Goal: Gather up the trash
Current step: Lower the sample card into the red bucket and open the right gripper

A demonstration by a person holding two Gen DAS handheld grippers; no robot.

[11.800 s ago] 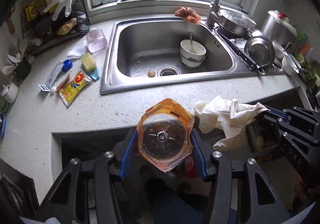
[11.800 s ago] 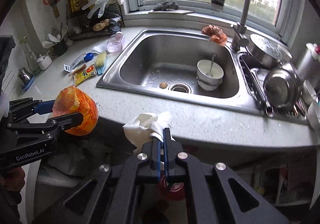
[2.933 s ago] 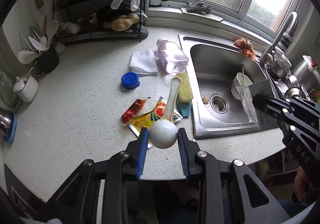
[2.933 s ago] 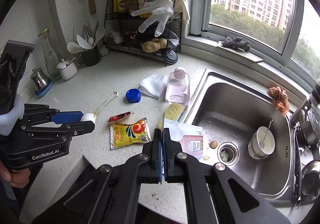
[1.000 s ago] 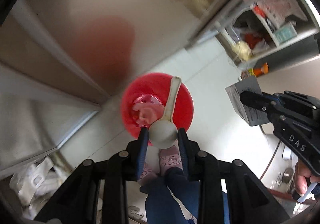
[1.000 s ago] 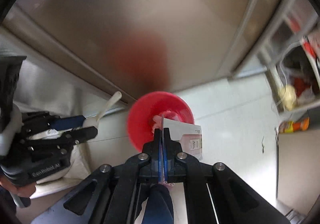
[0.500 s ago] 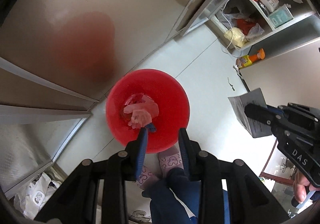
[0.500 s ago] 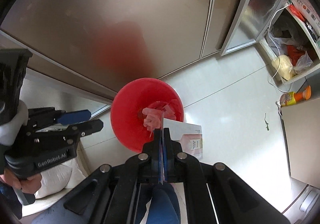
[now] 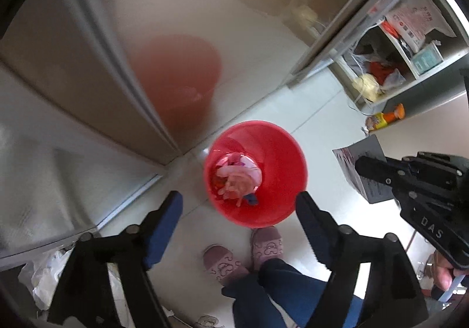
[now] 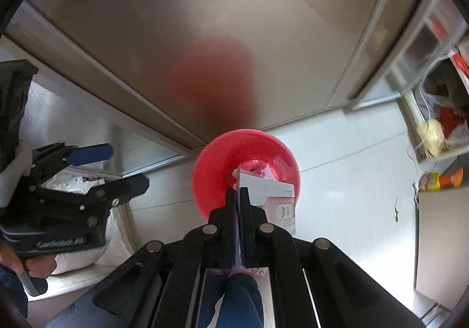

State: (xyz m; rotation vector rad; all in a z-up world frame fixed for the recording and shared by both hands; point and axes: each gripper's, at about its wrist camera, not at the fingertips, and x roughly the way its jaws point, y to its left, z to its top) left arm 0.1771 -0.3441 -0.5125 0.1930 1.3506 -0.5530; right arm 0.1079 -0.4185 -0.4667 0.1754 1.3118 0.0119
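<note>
A red trash bin (image 9: 258,172) stands on the pale floor below both grippers, with a glove and other trash (image 9: 239,178) at its bottom. My left gripper (image 9: 239,205) hangs above the bin's near rim; its jaws are opening and nothing is between them. My right gripper (image 10: 239,190) is shut on a flat pink and white wrapper (image 10: 275,199), held over the bin (image 10: 246,169). In the left wrist view the right gripper (image 9: 363,168) and its wrapper (image 9: 360,169) show at the right. The left gripper (image 10: 117,166) appears at the left of the right wrist view.
Steel cabinet doors (image 9: 117,49) rise just behind the bin. An open shelf unit (image 9: 390,70) with bags and an orange bottle (image 9: 384,118) stands at the right. The person's slippers (image 9: 243,254) and legs are just in front of the bin. White bags (image 10: 79,181) lie at the left.
The white spoon that my left gripper held over the bin a second ago is gone from its jaws, which have spread wide. My right gripper stays shut on the wrapper above the bin.
</note>
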